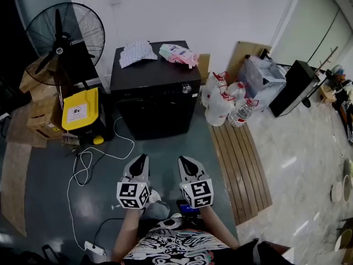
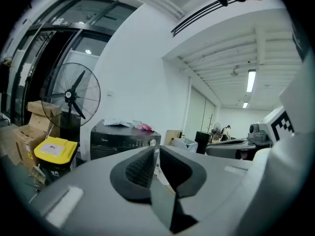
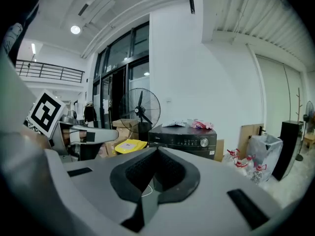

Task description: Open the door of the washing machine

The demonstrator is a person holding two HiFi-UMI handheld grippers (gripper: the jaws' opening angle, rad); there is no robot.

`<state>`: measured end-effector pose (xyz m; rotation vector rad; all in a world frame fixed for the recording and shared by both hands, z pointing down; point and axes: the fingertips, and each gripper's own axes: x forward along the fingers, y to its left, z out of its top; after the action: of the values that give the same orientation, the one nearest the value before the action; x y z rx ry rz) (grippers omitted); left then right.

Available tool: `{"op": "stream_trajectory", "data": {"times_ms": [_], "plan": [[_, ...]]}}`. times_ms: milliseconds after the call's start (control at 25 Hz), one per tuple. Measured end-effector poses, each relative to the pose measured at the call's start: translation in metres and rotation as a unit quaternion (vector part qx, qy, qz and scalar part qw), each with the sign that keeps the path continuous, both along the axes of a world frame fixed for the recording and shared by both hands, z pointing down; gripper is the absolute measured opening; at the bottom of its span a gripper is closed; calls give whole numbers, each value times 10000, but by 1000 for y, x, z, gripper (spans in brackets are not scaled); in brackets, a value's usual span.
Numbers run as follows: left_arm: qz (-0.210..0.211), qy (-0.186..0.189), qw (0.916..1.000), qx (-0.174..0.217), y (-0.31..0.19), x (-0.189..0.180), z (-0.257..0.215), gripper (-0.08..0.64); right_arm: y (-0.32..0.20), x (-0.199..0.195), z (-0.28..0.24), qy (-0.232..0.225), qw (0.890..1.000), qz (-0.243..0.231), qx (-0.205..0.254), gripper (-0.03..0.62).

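Observation:
The black washing machine [image 1: 150, 95] stands against the far wall, door shut, with a silver knob [image 1: 187, 88] on its front panel. It also shows in the left gripper view [image 2: 122, 137] and the right gripper view [image 3: 184, 140], some way ahead of both grippers. On its top lie a folded cloth [image 1: 137, 52] and a pink pack [image 1: 178, 54]. My left gripper [image 1: 143, 157] and right gripper [image 1: 182, 159] hover side by side over the floor in front of the machine, pointing at it. Both are shut and hold nothing; their jaws meet [image 2: 156, 152] [image 3: 156, 152].
A standing fan [image 1: 65, 35], cardboard boxes [image 1: 34, 117] and a yellow-lidded bin [image 1: 81, 110] stand left of the machine. A white cable [image 1: 87, 160] loops on the floor. Water bottles [image 1: 226, 105] and wooden planks [image 1: 242, 164] are on the right.

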<state>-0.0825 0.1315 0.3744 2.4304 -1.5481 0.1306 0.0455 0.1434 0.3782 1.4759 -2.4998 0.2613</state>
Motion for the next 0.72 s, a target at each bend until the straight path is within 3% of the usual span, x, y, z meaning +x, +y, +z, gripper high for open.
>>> {"op": "stream_trajectory", "data": {"times_ms": [120, 200, 320, 560, 720], "plan": [[182, 30, 9998, -110, -1, 6, 8, 100, 1, 3, 4, -137, 9998, -80, -104, 8], [206, -13, 9996, -170, -6, 2, 18, 131, -1, 1, 11, -149, 9994, -221, -229, 126], [187, -80, 9994, -289, -24, -10, 36, 172, -14, -3, 22, -70, 9989, -302, -356, 167], [78, -134, 9985, -517, -120, -49, 89, 216, -90, -19, 60, 102, 9975, -343, -604, 173], [135, -382, 9955, -857, -186, -68, 145, 224, -140, -32, 89, 263, 9948, -393, -898, 169]]}}
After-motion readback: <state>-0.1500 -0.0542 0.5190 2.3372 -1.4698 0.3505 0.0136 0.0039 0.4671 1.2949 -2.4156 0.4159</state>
